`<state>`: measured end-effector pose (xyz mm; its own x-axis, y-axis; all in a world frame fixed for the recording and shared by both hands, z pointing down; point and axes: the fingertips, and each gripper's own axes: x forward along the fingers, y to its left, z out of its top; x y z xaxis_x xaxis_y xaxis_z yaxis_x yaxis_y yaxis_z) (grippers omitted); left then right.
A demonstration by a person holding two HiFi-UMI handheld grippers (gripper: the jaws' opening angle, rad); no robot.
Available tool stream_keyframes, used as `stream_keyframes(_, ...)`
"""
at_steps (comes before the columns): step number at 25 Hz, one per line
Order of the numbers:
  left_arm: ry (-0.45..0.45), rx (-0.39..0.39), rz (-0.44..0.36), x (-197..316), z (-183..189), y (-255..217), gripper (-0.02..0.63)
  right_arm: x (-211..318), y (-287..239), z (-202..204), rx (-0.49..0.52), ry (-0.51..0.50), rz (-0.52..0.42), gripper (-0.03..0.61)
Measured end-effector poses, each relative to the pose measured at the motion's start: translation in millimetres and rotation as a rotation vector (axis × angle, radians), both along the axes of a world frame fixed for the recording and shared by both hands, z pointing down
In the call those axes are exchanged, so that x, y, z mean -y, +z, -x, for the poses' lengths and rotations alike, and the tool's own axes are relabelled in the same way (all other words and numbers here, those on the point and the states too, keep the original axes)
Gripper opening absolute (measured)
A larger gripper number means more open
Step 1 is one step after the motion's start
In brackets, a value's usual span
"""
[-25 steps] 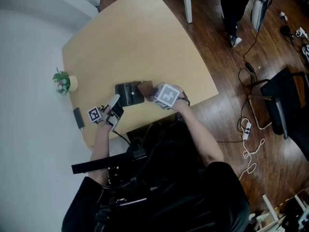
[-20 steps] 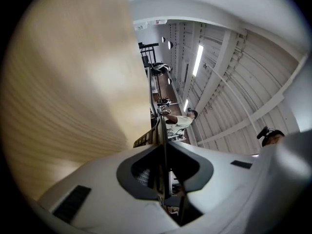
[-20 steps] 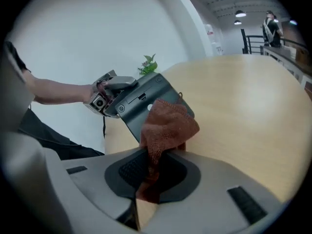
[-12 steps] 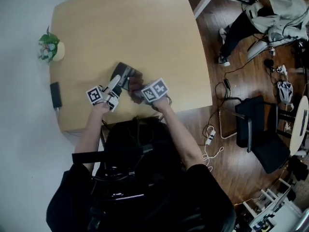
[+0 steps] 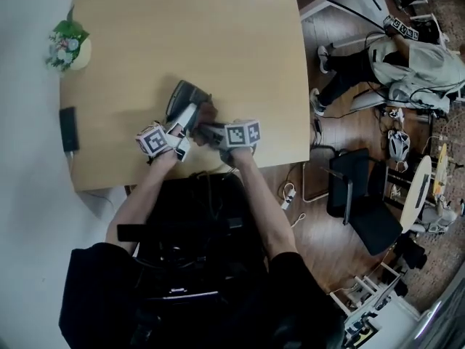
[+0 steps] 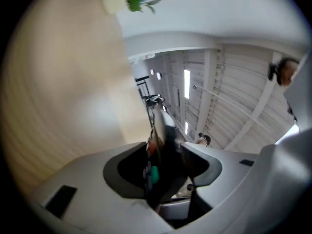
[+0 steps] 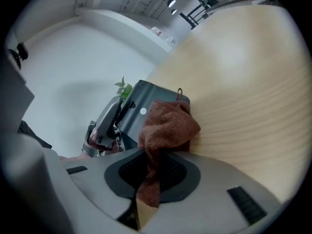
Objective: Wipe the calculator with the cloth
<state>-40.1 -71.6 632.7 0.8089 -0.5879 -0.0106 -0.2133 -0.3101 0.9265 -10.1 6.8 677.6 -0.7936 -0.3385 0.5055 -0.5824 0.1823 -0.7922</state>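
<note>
The dark calculator (image 5: 183, 97) lies near the table's front edge, and in the left gripper view it stands edge-on (image 6: 158, 130) with red and green keys showing. My left gripper (image 6: 163, 152) has just been closing, and its jaws now clamp the calculator's near edge (image 7: 141, 106). My right gripper (image 7: 153, 160) is shut on a brown cloth (image 7: 165, 126). The cloth's bunched end rests against the calculator's right side. In the head view the left gripper (image 5: 190, 113) and the right gripper (image 5: 207, 131) meet at the calculator.
On the wooden table (image 5: 218, 35), a small potted plant (image 5: 67, 48) stands at the far left, and a dark flat device (image 5: 68, 128) lies by the left edge. To the right on the floor are a seated person (image 5: 410, 57), a black chair (image 5: 356, 195) and cables.
Both grippers have closed in on the calculator. The left gripper, which was apart at its left, now has its jaws round the near edge. The cloth stays in the right gripper.
</note>
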Motion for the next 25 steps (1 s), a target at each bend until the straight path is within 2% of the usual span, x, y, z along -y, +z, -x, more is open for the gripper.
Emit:
stream_keyframes(2,-0.017,0.071,-0.088,0.0,-3.5,-8.6,0.294,-0.6,0.3,-0.3,0.028,0.029,0.016,0.049)
stream_keyframes(4,0.01,0.116,-0.102,-1.7,-10.2,-12.5,0.299,-1.7,-1.2,-2.3,0.051,0.032,0.026,0.049)
stream_keyframes(5,0.037,0.163,-0.106,-2.3,-13.9,-11.2,0.277,-1.9,-2.1,-3.0,0.065,0.03,0.029,0.049)
stream_keyframes(7,0.101,0.324,-0.146,-1.8,-20.8,-2.1,0.215,-0.5,-2.8,-1.4,0.095,0.023,0.033,0.049)
stream_keyframes(9,0.149,0.485,-0.192,-0.9,-24.4,9.6,0.213,-0.6,-2.2,4.7,0.116,-0.005,0.034,0.049)
stream_keyframes(10,0.162,0.529,-0.2,0.2,-23.4,13.7,0.199,-1.9,-2.3,8.1,0.12,-0.027,0.034,0.049)
stream_keyframes(11,0.169,0.55,-0.196,1.9,-20.8,15.9,0.144,-3.7,-3.4,9.6,0.12,-0.047,0.032,0.049)
stream_keyframes(13,0.181,0.566,-0.188,5.2,-14.6,15.0,0.144,-8.7,-10.1,0.1,0.1,-0.068,0.027,0.049)
stream_keyframes(15,0.211,0.597,-0.211,6.7,-11.5,7.8,0.141,-12.7,-25.8,-27.3,0.021,-0.072,-0.001,0.049)
stream_keyframes(17,0.284,0.636,-0.257,5.0,-12.1,-5.8,0.138,-6.9,-60.2,-53.5,-0.102,-0.101,-0.106,0.049)
stream_keyframes(19,0.384,0.694,-0.319,-1.0,-16.1,-22.4,0.138,11.0,-117.1,-54.8,-0.177,-0.166,-0.276,0.049)
stream_keyframes(22,0.521,0.82,-0.425,-17.3,-29.9,-47.9,0.138,36.4,-209.8,-15.5,-0.197,-0.308,-0.542,0.049)
stream_keyframes(25,0.575,0.908,-0.533,-30.8,-47.5,-81.4,0.138,39.9,-253.2,26.1,-0.248,-0.457,-0.686,0.051)
